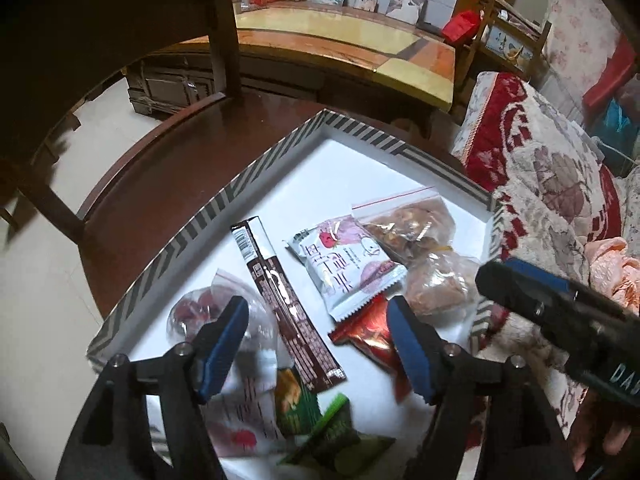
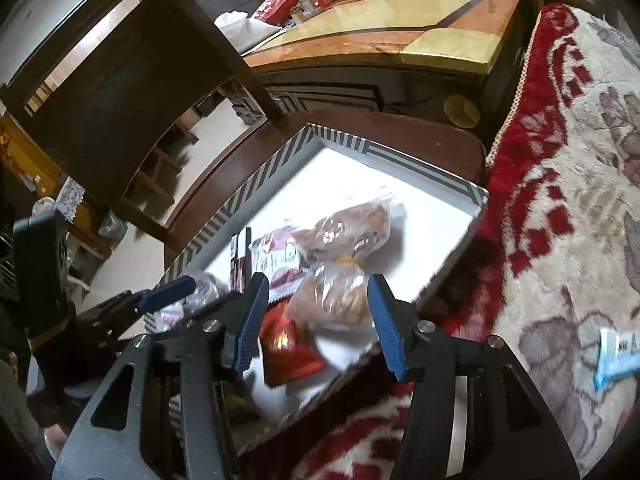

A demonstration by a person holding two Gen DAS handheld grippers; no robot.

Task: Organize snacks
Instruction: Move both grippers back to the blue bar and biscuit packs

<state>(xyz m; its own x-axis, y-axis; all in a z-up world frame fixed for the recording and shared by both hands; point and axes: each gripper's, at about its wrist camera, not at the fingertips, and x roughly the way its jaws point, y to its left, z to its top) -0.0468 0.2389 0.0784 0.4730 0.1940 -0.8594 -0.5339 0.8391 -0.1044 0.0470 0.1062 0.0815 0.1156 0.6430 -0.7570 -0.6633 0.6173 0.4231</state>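
A shallow box with a striped rim (image 1: 192,236) and a white floor holds several snack packets. In it lie a long brown bar packet (image 1: 280,300), a white and pink packet (image 1: 344,268), a zip bag of brown snacks (image 1: 408,224), a clear bag of brown cakes (image 1: 436,284) and a red foil packet (image 1: 372,332). My left gripper (image 1: 316,308) hangs open over the brown bar, holding nothing. My right gripper (image 2: 318,284) stands open above the clear bag of cakes (image 2: 336,296) and the red packet (image 2: 288,344), its pads apart from them.
The box (image 2: 248,188) rests on a dark wooden seat (image 1: 160,184). A sofa under a red floral blanket (image 1: 552,184) lies to the right, with a blue and white packet (image 2: 616,356) on it. A long yellow-topped table (image 1: 340,36) stands behind, a dark chair back (image 2: 132,64) on the left.
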